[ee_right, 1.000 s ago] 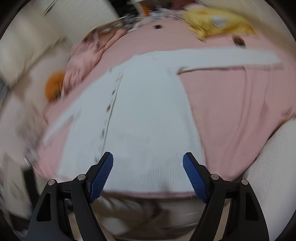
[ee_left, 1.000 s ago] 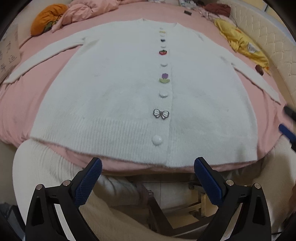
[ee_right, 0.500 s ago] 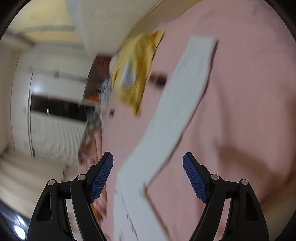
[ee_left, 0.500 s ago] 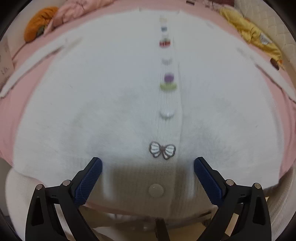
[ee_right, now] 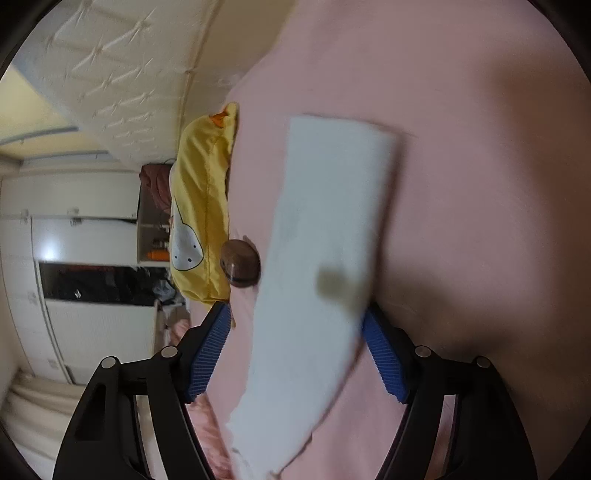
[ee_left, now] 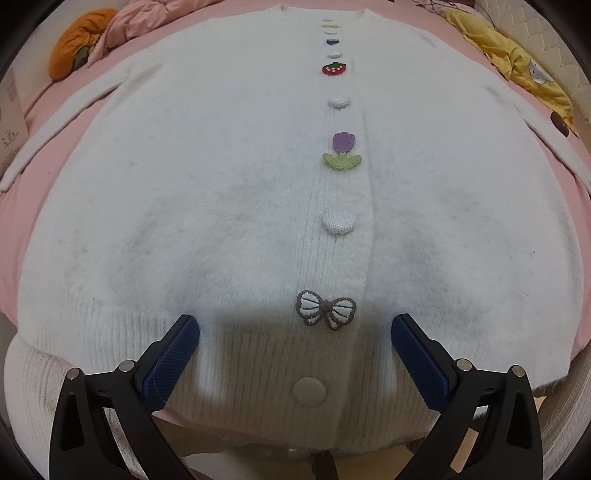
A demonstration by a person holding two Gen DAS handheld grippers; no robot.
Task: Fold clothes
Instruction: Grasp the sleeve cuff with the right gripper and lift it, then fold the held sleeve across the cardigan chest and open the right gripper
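A white fuzzy cardigan (ee_left: 229, 206) lies flat and buttoned on the pink bed (ee_left: 22, 192), with small patches down its front: strawberry, tulip, bow. My left gripper (ee_left: 295, 332) is open, low over the ribbed hem, its fingers either side of the bow patch. In the right wrist view one white sleeve (ee_right: 325, 229) stretches over the pink sheet (ee_right: 480, 184). My right gripper (ee_right: 297, 328) is open and straddles the sleeve, one finger on each side. The view is rolled sideways.
A yellow garment (ee_left: 517, 62) lies at the bed's right side, also in the right wrist view (ee_right: 203, 206), with a brown round object (ee_right: 240, 264) beside the sleeve. An orange bundle (ee_left: 74, 40) and pink cloth (ee_left: 140, 18) lie far left. Quilted headboard and wardrobe stand behind.
My left gripper has moved forward and down from beyond the bed edge to over the cardigan's hem. My right gripper has swung to the sleeve and closed in around it.
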